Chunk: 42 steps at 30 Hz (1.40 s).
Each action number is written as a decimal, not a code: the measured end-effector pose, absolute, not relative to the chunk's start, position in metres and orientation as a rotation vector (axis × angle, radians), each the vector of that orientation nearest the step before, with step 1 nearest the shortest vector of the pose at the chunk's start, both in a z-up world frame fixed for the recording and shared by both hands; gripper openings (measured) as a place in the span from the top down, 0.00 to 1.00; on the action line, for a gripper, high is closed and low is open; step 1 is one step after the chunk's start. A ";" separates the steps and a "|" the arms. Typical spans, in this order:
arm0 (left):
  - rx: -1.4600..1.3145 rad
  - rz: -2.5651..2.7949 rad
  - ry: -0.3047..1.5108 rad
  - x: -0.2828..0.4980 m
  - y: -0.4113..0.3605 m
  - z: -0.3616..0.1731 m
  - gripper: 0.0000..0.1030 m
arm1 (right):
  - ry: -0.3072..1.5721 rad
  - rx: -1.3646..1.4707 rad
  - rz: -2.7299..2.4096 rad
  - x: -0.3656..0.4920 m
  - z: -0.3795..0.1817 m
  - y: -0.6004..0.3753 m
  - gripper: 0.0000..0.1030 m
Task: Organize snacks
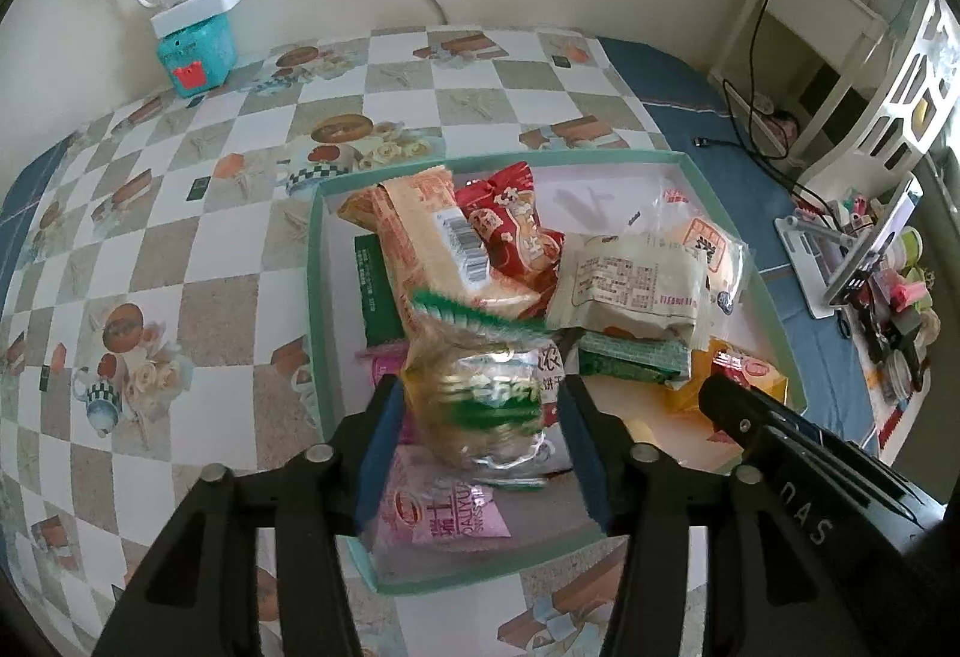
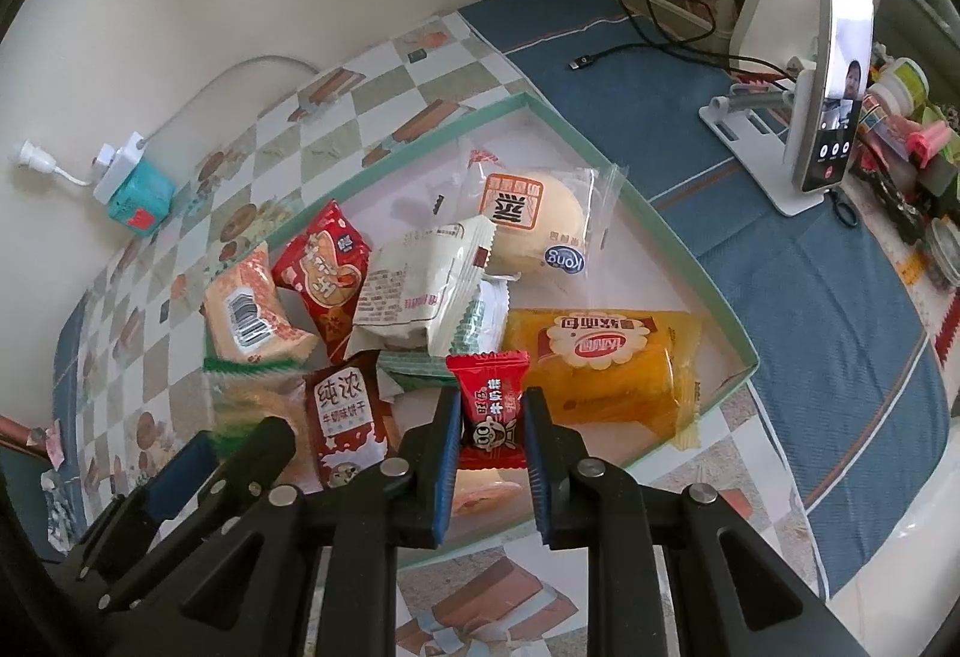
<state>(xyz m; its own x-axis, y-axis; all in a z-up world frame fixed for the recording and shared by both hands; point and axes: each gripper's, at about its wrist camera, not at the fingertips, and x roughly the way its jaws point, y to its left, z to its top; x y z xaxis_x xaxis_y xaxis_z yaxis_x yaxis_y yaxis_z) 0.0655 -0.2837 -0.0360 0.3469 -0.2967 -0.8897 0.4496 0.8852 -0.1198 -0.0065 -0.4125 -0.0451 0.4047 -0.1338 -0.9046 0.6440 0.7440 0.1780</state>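
- Snacks lie heaped inside a shallow box with a mint-green rim [image 2: 690, 261], which sits on a checked tablecloth [image 1: 198, 249] beside a blue cloth [image 2: 810, 267].
- Around the box: a teal container [image 1: 195, 51] with a white power adapter [image 1: 198, 0] on top stands near the wall; a phone [image 2: 831, 81] on a white stand [image 2: 756, 129] is upright on the blue cloth, with a black cable [image 2: 636, 45] trailing behind it.
- Left gripper [image 1: 480, 411] is clenched on a clear biscuit pack with a green serrated edge [image 1: 480, 387], held above the pile; this pack blocks much of the near part of the box in the left wrist view.
- Right gripper [image 2: 493, 429] is clamped on a small red candy packet [image 2: 489, 399], upright over the box's near edge.
- In the box, from the right wrist view: one orange soft-bread pack [image 2: 606, 363], one clear-wrapped pale bun [image 2: 534, 219], one cream packet [image 2: 420, 285], one red packet [image 2: 321, 267], one peach packet with a barcode [image 2: 255, 315], and one brown milk-biscuit packet [image 2: 348, 417].
- A pink packet [image 1: 438, 513] and a dark green packet [image 1: 375, 291] lie lower in the pile; there may be more beneath, but the heap hides them.
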 end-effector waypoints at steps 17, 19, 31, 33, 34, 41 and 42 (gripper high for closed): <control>0.043 -0.381 1.104 0.076 -0.242 -0.028 0.21 | 1.071 0.511 -0.573 -0.015 -0.047 -0.410 0.24; 0.040 -0.338 1.095 0.077 -0.231 -0.029 0.06 | 1.070 0.479 -0.572 -0.015 -0.045 -0.405 0.20; 0.068 -0.140 1.053 0.058 -0.154 -0.020 0.03 | 1.033 0.303 -0.516 -0.031 -0.035 -0.344 0.00; 0.063 -0.097 1.046 0.051 -0.138 -0.019 0.03 | 1.026 0.285 -0.496 -0.036 -0.035 -0.332 0.00; 0.059 -0.087 1.047 0.050 -0.132 -0.019 0.03 | 1.024 0.274 -0.488 -0.039 -0.034 -0.327 0.00; 0.028 -0.050 1.067 0.031 -0.104 -0.021 0.03 | 1.013 0.236 -0.479 -0.054 -0.033 -0.307 0.00; 0.035 -0.053 1.068 0.028 -0.103 -0.021 0.03 | 1.012 0.237 -0.478 -0.056 -0.033 -0.306 0.00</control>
